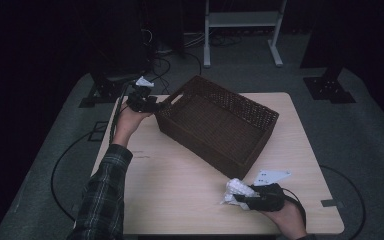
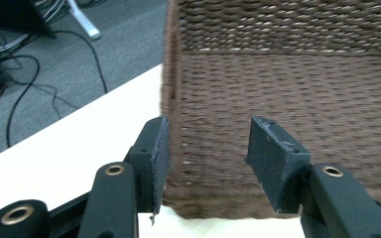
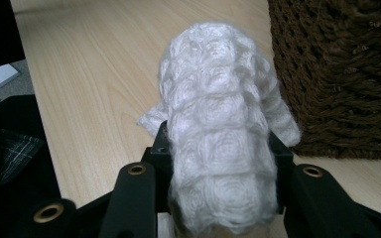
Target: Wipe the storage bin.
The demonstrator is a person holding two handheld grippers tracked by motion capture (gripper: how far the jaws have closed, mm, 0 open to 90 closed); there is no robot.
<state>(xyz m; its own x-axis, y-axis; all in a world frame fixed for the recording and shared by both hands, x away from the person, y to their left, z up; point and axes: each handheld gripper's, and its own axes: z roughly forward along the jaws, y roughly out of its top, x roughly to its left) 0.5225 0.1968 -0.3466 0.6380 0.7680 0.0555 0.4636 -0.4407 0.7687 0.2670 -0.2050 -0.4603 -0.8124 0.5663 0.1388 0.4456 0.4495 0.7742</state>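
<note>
Half the white cloth (image 3: 221, 139) behind fingers (image 3: 159, 148)

The basket (image 1: 215, 122) is woven from rough, matt brown fibre. The cloth (image 3: 221, 148) is seen as soft white waffle-textured fabric. The table (image 1: 180, 185) is finished in smooth pale wood.

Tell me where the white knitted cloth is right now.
In the high view the white knitted cloth sits at the table's near right, clamped in the right gripper, just in front of the brown wicker basket.
</note>
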